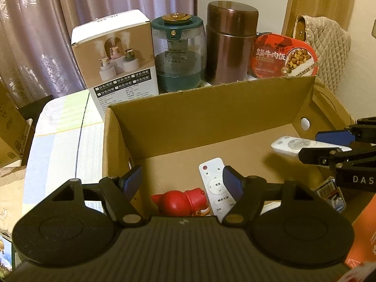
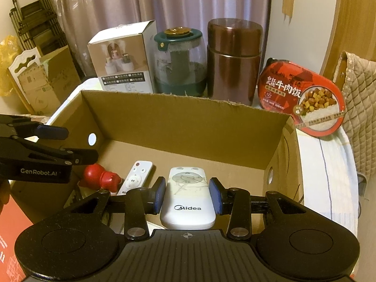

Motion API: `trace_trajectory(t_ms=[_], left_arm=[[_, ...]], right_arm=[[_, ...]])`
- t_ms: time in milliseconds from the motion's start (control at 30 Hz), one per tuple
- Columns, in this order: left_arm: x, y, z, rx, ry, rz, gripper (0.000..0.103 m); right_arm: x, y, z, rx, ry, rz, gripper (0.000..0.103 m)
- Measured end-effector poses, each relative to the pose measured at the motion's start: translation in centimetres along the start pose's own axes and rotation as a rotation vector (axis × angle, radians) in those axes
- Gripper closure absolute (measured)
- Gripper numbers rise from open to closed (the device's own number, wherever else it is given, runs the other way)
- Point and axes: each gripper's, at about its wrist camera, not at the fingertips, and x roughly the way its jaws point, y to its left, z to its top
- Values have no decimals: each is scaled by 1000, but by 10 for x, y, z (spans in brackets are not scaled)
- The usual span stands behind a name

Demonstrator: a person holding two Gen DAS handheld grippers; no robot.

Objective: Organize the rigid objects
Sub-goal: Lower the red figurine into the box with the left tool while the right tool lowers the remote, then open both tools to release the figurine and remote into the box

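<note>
An open cardboard box [image 1: 206, 108] [image 2: 188, 117] sits on the table. On its floor lie a slim white remote [image 1: 215, 185] [image 2: 136, 176] and a red toy figure [image 1: 181, 202] [image 2: 101, 177]. My left gripper [image 1: 182, 183] is open and empty over the box's near edge, above the toy; it also shows in the right wrist view [image 2: 70, 143]. My right gripper [image 2: 188, 197] is shut on a white Midea remote [image 2: 188, 199] and holds it over the box's near right part. In the left wrist view the right gripper [image 1: 315, 145] holds the same remote [image 1: 291, 145].
Behind the box stand a white product box [image 1: 117, 56], a green-lidded jar [image 1: 178, 54], a brown metal canister [image 1: 230, 42] and a red meal tub [image 1: 284, 56]. A quilted bag [image 2: 357, 94] lies at the right. An orange carton [image 1: 364, 230] is at the near right.
</note>
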Motion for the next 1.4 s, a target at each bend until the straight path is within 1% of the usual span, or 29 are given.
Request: trace_trajectory(t_ms=[367,500,600,667,833,1000,1200,1400], left_arm=[[0,-1,-1,7,1,-3,32],[-1,-1,-2,8,0,-4,32],[-2,-1,-2,7,-1,-4,32],[-3,-2,-2,10,-3,-6,32],[-14,-6,-4,8,-15,-13,32],[-37,-8,-5,-9,-52,-28,32],[-80,-13,-17,-40,-101,-49,32],[-137,-28,-39,-2,-159,-31,32]], right_arm=[[2,-3,-2,13,8,3,66],[2,-5,0,50,1,12,66],[-2,-7,2,76,-21,26,65],[-5,-6,4,78,-36,24,65],[-15,-9,4,86,-63,14,56],[-31,-13,-1,108,-66,19,54],[-69,-2,-18,118,-95,43,52],[-113,17,-40,117,-111,48,49]])
